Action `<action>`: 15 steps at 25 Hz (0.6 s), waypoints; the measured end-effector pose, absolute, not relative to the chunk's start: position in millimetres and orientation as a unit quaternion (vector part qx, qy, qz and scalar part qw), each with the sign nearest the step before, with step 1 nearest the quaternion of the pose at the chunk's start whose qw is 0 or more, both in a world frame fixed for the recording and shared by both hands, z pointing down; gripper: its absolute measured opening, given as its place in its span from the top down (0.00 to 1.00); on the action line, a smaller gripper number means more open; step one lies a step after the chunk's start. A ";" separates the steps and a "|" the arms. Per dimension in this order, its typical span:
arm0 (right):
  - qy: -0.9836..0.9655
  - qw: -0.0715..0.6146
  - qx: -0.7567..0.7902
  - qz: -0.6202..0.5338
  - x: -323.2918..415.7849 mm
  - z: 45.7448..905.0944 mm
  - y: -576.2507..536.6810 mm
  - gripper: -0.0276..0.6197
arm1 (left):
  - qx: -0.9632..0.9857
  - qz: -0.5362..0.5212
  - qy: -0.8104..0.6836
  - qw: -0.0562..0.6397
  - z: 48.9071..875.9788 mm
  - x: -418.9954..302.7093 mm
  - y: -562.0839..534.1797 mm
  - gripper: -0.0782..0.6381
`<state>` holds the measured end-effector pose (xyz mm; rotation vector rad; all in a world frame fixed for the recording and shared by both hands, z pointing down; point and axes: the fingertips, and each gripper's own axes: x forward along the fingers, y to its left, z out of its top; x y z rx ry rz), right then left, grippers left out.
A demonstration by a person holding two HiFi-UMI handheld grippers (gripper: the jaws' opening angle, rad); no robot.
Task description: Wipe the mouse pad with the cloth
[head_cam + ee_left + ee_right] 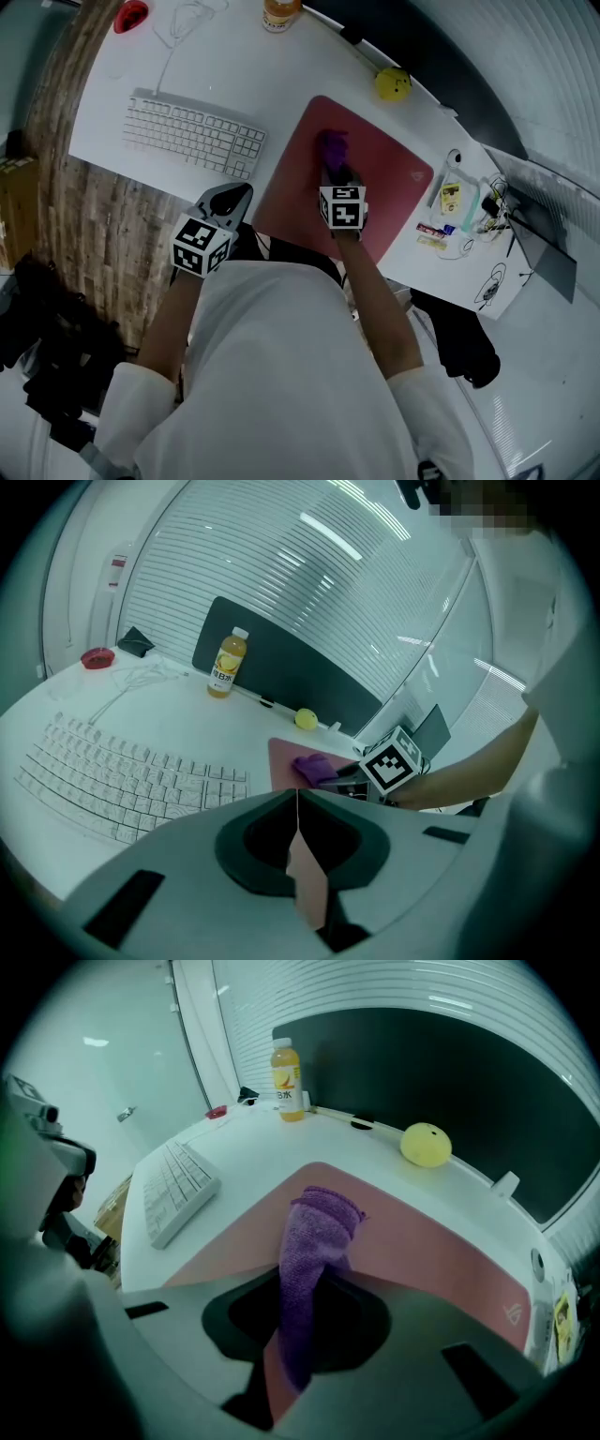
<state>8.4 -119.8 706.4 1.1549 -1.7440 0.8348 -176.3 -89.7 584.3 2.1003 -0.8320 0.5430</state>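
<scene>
The right gripper [336, 176] clamps a purple cloth [314, 1237] between its jaws, the cloth's free end lying on the pink mouse pad [384, 183] near its middle. The left gripper [228, 202], jaws closed together on nothing, hangs just beside the pad's near-left corner, next to a white keyboard [192, 136] on the white surface [281, 84].
</scene>
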 end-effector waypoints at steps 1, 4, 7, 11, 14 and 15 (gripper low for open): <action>-0.704 0.431 0.456 0.332 1.2 705.9 -121.2 0.84 | 0.829 0.213 -0.330 0.398 584.2 -177.2 -90.4 0.86; -0.716 0.432 0.441 0.327 -16.2 705.6 -125.8 0.84 | 0.827 0.211 -0.335 0.399 584.0 -181.2 -91.6 0.86; -0.723 0.433 0.430 0.323 -28.7 705.2 -130.0 0.84 | 0.825 0.210 -0.340 0.400 584.6 -186.9 -91.4 0.86; -0.729 0.433 0.422 0.322 -41.5 705.5 -133.0 0.84 | 0.821 0.210 -0.346 0.403 586.1 -194.0 -89.6 0.86; -0.733 0.426 0.414 0.331 -53.7 705.4 -135.0 0.84 | 0.819 0.209 -0.348 0.404 586.5 -196.3 -90.1 0.86; -0.737 0.421 0.408 0.337 -60.0 704.9 -135.6 0.84 | 0.819 0.209 -0.349 0.404 586.6 -196.8 -90.3 0.86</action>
